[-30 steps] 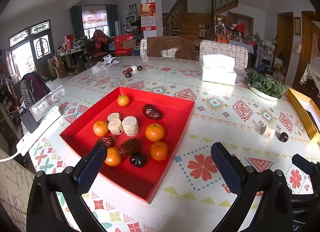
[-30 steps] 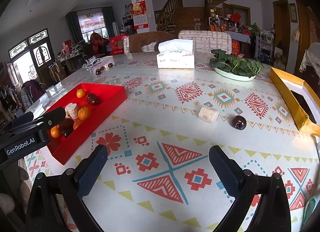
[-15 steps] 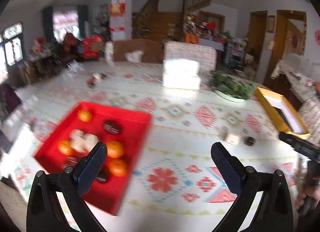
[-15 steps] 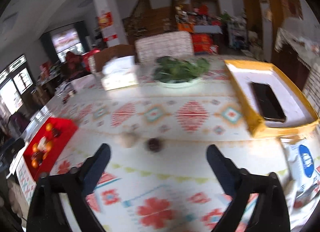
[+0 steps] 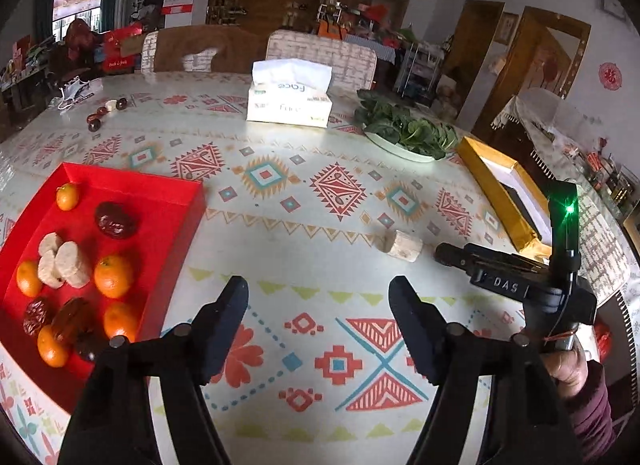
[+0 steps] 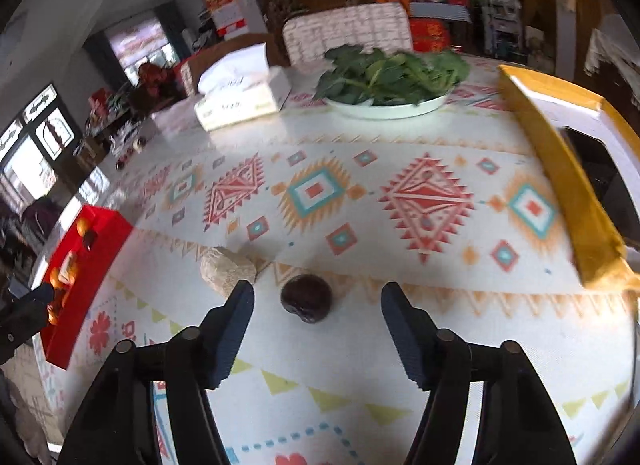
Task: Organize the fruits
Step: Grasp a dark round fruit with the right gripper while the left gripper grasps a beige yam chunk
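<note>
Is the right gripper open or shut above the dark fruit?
Open. The right gripper has its fingers wide apart, and the dark fruit lies on the table between them, not touched.

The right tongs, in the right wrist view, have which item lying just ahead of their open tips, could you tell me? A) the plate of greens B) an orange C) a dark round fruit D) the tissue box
C: the right tongs stand open, and the dark round fruit lies on the table just ahead of the gap between their tips, with a pale cylindrical piece beside it to the left.
</note>
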Available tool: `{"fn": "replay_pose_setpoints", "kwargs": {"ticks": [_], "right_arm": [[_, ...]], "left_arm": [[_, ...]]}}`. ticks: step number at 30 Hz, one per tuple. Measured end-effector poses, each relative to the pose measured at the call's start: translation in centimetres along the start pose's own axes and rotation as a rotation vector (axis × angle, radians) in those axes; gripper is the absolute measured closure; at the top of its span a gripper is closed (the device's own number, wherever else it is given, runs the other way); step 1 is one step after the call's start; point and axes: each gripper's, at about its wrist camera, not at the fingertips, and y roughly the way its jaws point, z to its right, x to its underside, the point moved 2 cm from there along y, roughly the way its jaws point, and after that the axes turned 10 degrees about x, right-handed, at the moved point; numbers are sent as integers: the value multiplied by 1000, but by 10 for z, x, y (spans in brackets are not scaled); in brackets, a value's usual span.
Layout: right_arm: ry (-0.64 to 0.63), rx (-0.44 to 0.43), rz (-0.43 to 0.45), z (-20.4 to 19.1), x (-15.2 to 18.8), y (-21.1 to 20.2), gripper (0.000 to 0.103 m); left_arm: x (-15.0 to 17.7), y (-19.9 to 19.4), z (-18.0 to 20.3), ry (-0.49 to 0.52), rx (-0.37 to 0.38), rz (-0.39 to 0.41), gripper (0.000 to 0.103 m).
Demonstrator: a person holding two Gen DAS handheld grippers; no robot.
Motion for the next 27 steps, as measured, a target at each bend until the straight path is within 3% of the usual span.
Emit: {"fn": "replay_pose_setpoints", "kwargs": {"ticks": [3,5,7,21,22,24,27], "right_arm": [[-35,6,-6,-8,0,7,47],[-59,18,-11,-13,1,10,65],[-68,26,-4,-14,2,9,71],[110,-5,27,30,-2,-3,73],[123,-9,25,33,-3,-3,73],[133,-16,24,35,-4,-3,73],[130,-16,27,34,-4,-4,73]], "left_arm": [[-4,15,2,-4,14,-22,30],[-7,30,6,0,27,-45,30],[-9,43,11,10,33,-64,30],[-19,130,61,176,72,-176,31],[-18,134,62,183,72,-181,33],[-17,140,63,191,79,-196,72],[-16,139,62,191,79,-187,72]]}}
